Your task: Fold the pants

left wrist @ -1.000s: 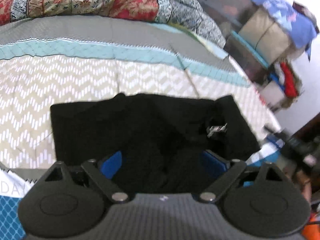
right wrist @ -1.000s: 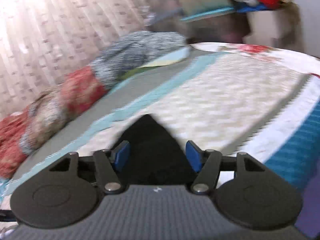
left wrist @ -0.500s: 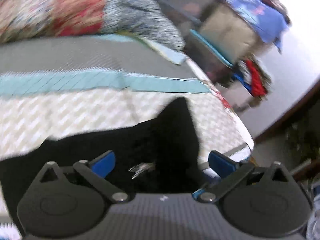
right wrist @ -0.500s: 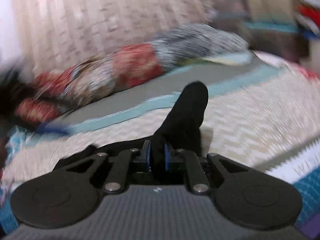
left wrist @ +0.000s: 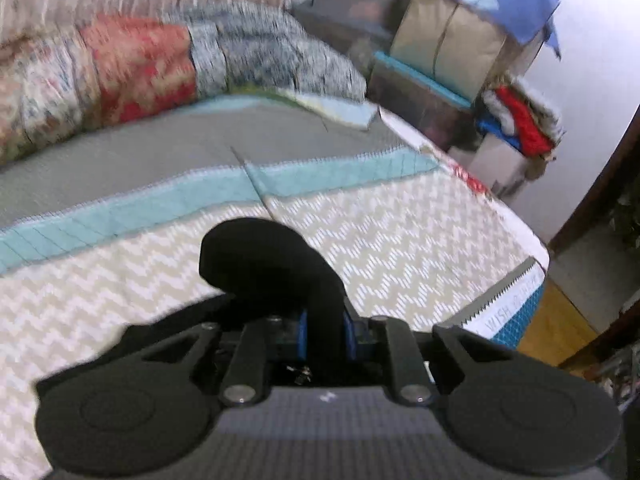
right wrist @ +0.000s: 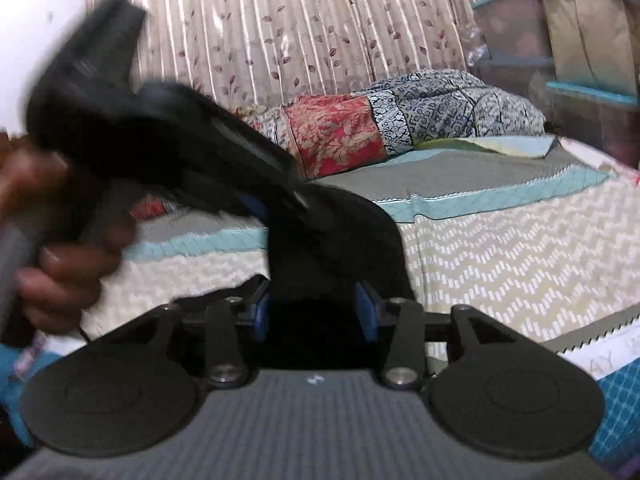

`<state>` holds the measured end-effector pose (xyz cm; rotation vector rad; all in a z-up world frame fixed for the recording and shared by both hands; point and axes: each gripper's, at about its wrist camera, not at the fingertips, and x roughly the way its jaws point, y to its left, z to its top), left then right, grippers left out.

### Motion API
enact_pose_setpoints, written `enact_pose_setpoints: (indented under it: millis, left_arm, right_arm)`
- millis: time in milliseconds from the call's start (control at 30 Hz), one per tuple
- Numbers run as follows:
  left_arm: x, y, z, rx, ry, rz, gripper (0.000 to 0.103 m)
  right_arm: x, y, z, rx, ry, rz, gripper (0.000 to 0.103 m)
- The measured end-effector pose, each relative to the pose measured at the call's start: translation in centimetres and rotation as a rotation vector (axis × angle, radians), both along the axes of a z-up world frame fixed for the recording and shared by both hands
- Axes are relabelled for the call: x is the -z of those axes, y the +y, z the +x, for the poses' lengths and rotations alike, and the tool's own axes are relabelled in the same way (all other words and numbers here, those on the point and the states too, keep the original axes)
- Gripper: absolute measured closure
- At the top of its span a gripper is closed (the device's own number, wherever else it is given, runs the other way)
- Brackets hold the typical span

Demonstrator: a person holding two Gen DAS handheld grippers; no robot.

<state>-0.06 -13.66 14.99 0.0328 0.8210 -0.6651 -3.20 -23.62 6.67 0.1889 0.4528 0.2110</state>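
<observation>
The black pants (left wrist: 272, 264) are lifted off the bed. My left gripper (left wrist: 325, 334) is shut on a bunched fold of them that bulges up above its blue pads. In the right wrist view the pants (right wrist: 352, 236) hang between my right gripper's (right wrist: 316, 314) pads, which stand partly apart with black cloth filling the gap. The left gripper's body (right wrist: 120, 136) and the hand holding it show there at the upper left, blurred, gripping the same cloth.
The bed has a zigzag cream quilt (left wrist: 400, 240) with teal and grey bands. A rolled patchwork quilt (left wrist: 140, 72) lies along the far side by a curtain (right wrist: 320, 20). Stacked boxes and clothes (left wrist: 460, 48) stand past the right edge.
My left gripper has closed on the pants and lifted them from the bed. My right gripper has widened from tightly shut; the left gripper has swung in close to it.
</observation>
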Motion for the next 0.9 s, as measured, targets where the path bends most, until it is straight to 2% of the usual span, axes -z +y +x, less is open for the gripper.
enact_pose_setpoints:
  millis: [67, 100, 167, 267, 367, 567, 667, 700, 733, 767, 800, 833, 867, 900]
  left_arm:
    - [-0.9, 1.9, -0.2, -0.022, -0.026, -0.019, 0.088]
    - [-1.3, 3.1, -0.5, -0.039, -0.038, -0.03, 0.088]
    - [-1.7, 5.3, -0.9, -0.085, -0.059, -0.043, 0.088]
    - [-0.9, 9.5, -1.5, -0.162, -0.047, -0.07, 0.088]
    - [1.8, 13.1, -1.7, -0.237, 0.02, -0.084, 0.087]
    - [10.2, 16.7, -1.3, -0.372, 0.178, -0.01, 0.083]
    - [11.5, 17.2, -1.4, -0.398, 0.166, -0.016, 0.08]
    - [11.4, 17.2, -1.3, -0.402, 0.165, -0.023, 0.08]
    - [11.1, 17.3, -1.3, -0.404, 0.164, -0.036, 0.076]
    - [10.7, 17.5, -1.2, -0.409, 0.163, -0.05, 0.058]
    - [10.5, 17.7, -1.1, -0.418, 0.162, -0.065, 0.046]
    - [10.2, 18.1, -0.9, -0.432, 0.165, -0.098, 0.023]
    - [10.0, 18.7, -0.5, -0.44, 0.175, -0.139, 0.007]
    - [10.0, 19.2, -0.1, -0.446, 0.197, -0.19, 0.004]
  right_arm:
    - [0.1, 1.2, 0.5, -0.042, 0.027, -0.006, 0.082]
    - [-0.1, 1.9, 0.8, -0.075, 0.03, 0.005, 0.09]
    - [-0.9, 4.1, 1.0, -0.131, 0.002, -0.022, 0.09]
    - [-1.1, 7.7, 1.3, -0.23, -0.015, -0.071, 0.09]
    - [0.4, 10.8, 1.9, -0.31, 0.04, -0.11, 0.09]
    - [4.3, 13.6, 2.9, -0.382, 0.2, -0.213, 0.086]
    - [3.5, 12.8, 2.7, -0.414, 0.219, -0.191, 0.079]
    - [2.9, 12.2, 2.5, -0.42, 0.214, -0.177, 0.072]
    - [2.2, 11.4, 2.4, -0.43, 0.205, -0.145, 0.061]
    - [1.7, 10.8, 1.8, -0.439, 0.198, -0.104, 0.058]
    - [1.0, 9.6, 1.8, -0.434, 0.185, -0.054, 0.058]
    - [0.7, 9.0, 1.8, -0.423, 0.172, -0.03, 0.058]
    - [0.3, 8.2, 2.0, -0.397, 0.16, -0.015, 0.058]
    - [0.0, 7.5, 2.2, -0.363, 0.151, -0.002, 0.058]
